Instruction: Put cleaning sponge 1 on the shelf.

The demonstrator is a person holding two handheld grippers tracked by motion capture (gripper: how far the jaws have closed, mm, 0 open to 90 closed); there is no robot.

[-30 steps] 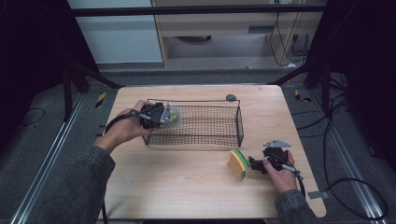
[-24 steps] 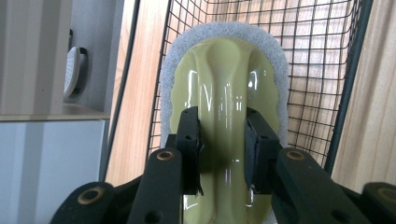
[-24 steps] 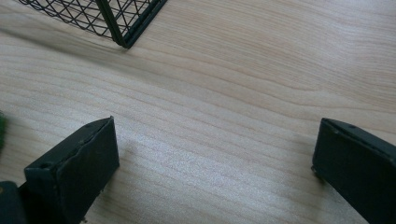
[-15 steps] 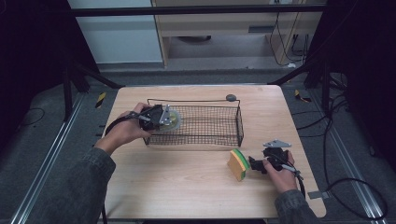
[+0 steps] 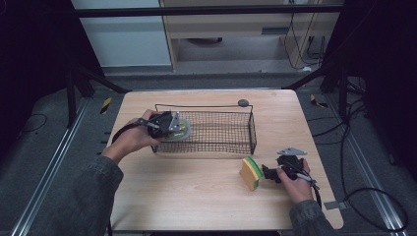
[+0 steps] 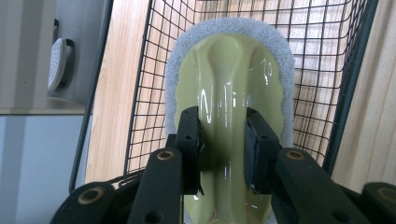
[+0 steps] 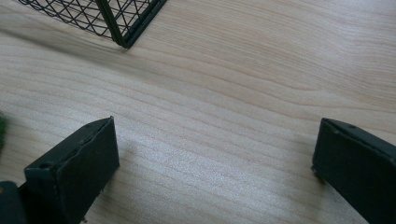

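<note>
Here the pale yellow scrubber (image 6: pixel 231 93), a glossy plastic piece with a raised spine down its middle and a grey fuzzy pad around its rim, sits at the left end of the black wire basket (image 5: pixel 221 132), just over the basket's mesh wall. The left gripper (image 6: pixel 223 149) has it: the two black jaws are closed against either side of that raised spine, pinching it firmly, and in the left gripper view the mesh of the basket shows behind and around the scrubber. From the high view the left hand (image 5: pixel 132 139) reaches in from the near left, with the left gripper (image 5: pixel 166 124) at the basket's left end and a cable looping back from it. The basket itself stands in the middle of the wooden worktop (image 5: pixel 196 196), long side toward the person. Nearer the person and to the right, a sponge (image 5: pixel 251 173) with a yellow body and a green face stands on its edge on the bare wood, apart from the basket's near right corner. Just beside it, on its right, lies the right gripper (image 5: pixel 270 174), held low in the right hand (image 5: pixel 296 180); its jaws are spread wide with nothing between them, as the right gripper view shows bare wood in the gap. A small dark round object (image 5: pixel 243 103) rests on the worktop just behind the basket's far rim.
</note>
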